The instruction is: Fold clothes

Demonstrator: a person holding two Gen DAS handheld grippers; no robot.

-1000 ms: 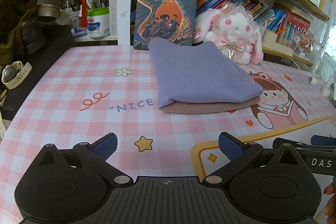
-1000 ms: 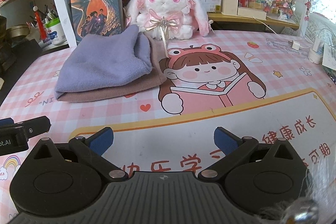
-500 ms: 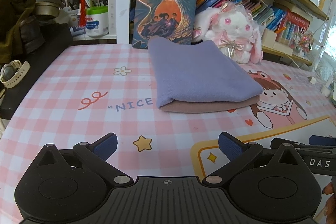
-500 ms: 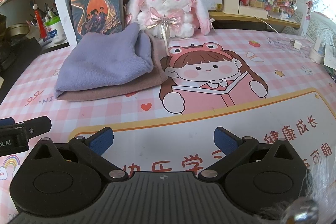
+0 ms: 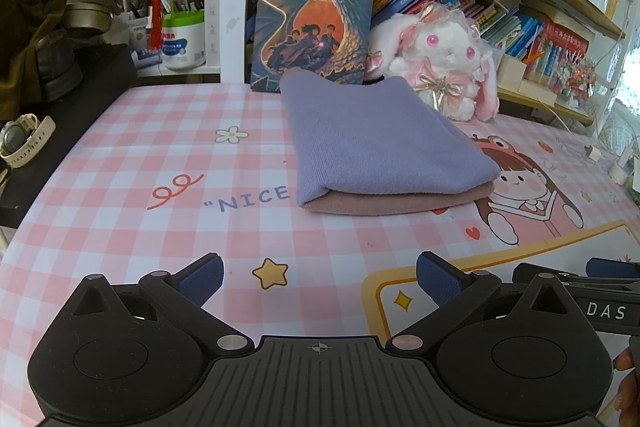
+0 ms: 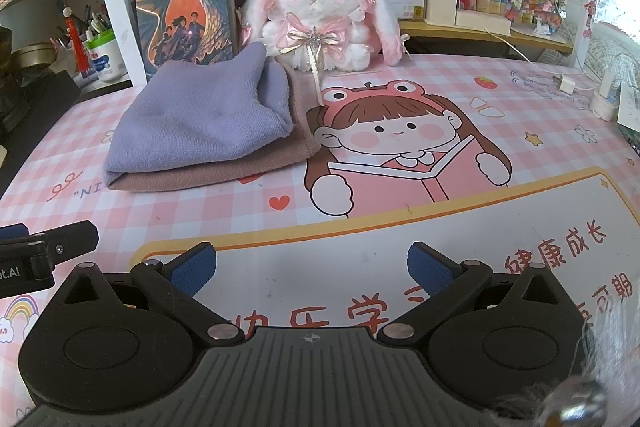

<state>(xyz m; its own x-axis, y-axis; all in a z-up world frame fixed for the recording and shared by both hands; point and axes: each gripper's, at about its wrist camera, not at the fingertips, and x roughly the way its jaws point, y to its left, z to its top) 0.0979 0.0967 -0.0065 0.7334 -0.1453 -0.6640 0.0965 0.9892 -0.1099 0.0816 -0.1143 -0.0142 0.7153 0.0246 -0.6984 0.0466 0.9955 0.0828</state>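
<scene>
Beside "NICE" on the mat (image 5: 120, 187), folded cloths (image 5: 384, 147) lie; both grippers (image 5: 318, 277) (image 6: 310, 267) gape, released.

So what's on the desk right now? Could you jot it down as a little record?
surface: pink checked desk mat
clothes: purple cloth folded, lying on top of brown cloth
behind clothes: upright book, plush rabbit
left tool: open, empty, short of the clothes
right tool: open, empty
</scene>
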